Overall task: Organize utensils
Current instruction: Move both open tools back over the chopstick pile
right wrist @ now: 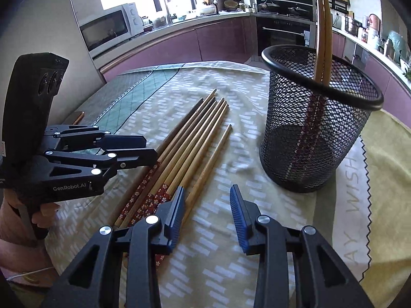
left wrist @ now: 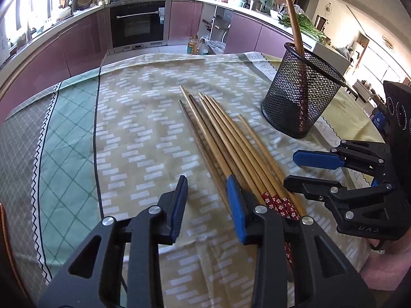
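left wrist view: the left hand-held gripper [left wrist: 206,200] hangs over the bench [left wrist: 143,138], jaws part open with nothing between them. the chopsticks [left wrist: 226,141] lie just at its 1 o'clock; the cup [left wrist: 300,97], holding two more, stands at 2.

right wrist view: the right hand-held gripper [right wrist: 206,210], part open and empty, has the chopsticks [right wrist: 190,141] at 11 o'clock, the cup [right wrist: 316,118] at 1.

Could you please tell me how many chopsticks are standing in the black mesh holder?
2. Both chopsticks stand side by side in the mesh holder, leaning on its rim; the see-through mesh shows no others.
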A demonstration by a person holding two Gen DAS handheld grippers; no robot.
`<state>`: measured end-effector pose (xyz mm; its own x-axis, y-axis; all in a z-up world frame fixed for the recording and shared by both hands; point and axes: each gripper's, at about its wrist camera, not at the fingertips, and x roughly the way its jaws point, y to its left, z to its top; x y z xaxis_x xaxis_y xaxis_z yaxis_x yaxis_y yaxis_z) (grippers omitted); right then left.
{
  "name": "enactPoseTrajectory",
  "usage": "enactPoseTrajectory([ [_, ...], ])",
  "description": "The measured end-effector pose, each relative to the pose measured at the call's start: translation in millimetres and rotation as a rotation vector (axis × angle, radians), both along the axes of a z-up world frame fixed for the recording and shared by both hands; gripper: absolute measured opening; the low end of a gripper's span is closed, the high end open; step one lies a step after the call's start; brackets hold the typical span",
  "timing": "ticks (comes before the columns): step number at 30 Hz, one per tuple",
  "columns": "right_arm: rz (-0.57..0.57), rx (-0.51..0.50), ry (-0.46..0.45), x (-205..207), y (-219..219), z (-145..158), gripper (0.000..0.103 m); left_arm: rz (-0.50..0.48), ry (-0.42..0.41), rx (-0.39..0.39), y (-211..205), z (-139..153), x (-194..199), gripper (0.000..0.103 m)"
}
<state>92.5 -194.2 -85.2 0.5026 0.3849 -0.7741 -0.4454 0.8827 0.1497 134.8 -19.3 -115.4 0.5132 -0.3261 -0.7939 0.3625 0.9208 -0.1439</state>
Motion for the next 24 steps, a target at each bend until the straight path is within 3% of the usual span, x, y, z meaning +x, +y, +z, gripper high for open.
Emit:
enactPoseTrajectory([
  [9,-0.017,-0.032,-0.009,5,9,-3,0.029,0.030,0.010,0.019,-7,0,18,0.033],
  [17,-0.046,0.010,0.009,14,3,-5,0.010,0.027,0.028,-0.014,-10,0,27,0.010],
  [24,-0.060,0.069,0.035,14,-9,-5,0.006,0.059,0.014,-0.020,-13,-1,19,0.008],
])
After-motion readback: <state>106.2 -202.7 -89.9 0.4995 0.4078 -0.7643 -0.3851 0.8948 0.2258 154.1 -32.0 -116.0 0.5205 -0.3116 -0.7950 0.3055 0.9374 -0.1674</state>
